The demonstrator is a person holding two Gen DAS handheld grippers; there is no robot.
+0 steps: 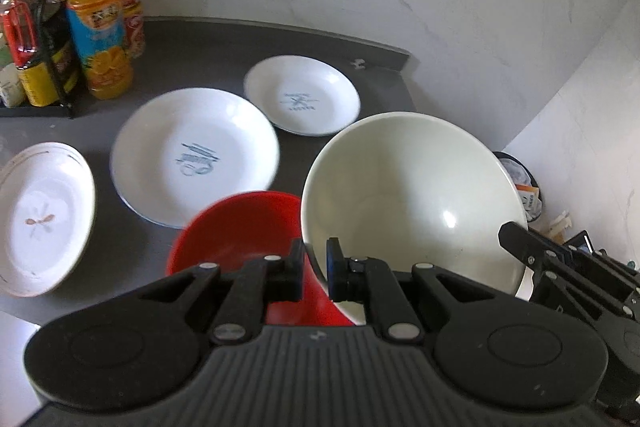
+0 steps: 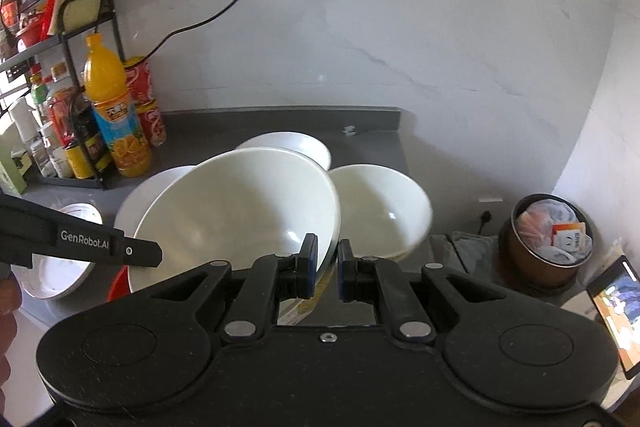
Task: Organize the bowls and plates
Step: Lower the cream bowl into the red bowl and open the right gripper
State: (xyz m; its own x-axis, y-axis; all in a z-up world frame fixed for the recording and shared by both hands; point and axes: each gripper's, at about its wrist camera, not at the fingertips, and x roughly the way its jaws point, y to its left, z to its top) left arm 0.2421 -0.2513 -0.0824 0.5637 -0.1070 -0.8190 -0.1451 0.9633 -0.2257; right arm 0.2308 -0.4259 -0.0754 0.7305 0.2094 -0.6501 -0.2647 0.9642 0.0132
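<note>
While tilted, cream bowl (image 1: 408,195): rim clamped by left gripper (image 1: 315,269)
Right gripper (image 2: 327,267): pinching that rim
Red bowl (image 1: 236,227): nine o'clock

Bare counter (image 1: 224,39) behind plates; bottles (image 1: 98,27) crowding left.
</note>
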